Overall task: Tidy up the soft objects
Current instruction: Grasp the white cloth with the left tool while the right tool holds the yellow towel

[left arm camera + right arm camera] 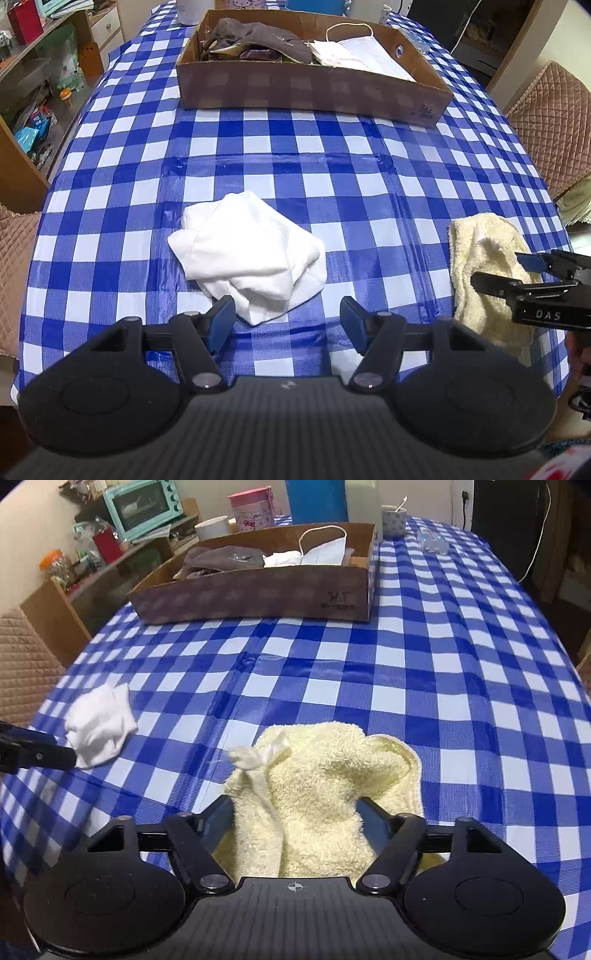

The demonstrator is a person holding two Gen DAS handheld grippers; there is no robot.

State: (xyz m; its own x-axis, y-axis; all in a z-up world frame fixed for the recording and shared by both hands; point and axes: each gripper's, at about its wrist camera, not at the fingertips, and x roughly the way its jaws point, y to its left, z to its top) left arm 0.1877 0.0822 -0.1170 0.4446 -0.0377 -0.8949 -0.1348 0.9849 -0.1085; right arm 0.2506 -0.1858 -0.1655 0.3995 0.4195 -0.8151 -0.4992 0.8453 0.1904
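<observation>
Closest to us, our right gripper (295, 812) is spread wide around the fluffy yellow towel (325, 794), pads either side of it, nothing squeezed. Our left gripper (287, 319) is released too, just short of the crumpled white cloth (251, 254) on the checkered tablecloth (332, 177). Further back sits the cardboard box (314, 92) with a dark garment (258, 40) and face masks (362, 55) inside.

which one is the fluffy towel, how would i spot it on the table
Start from the blue-and-white checked tablecloth and the cardboard box at its far end. Come back to the near edge, where the right gripper stands open around a crumpled cloth. That is the towel: pale yellow and nubbly, unlike the smooth white cloth lying apart on its left.
</observation>
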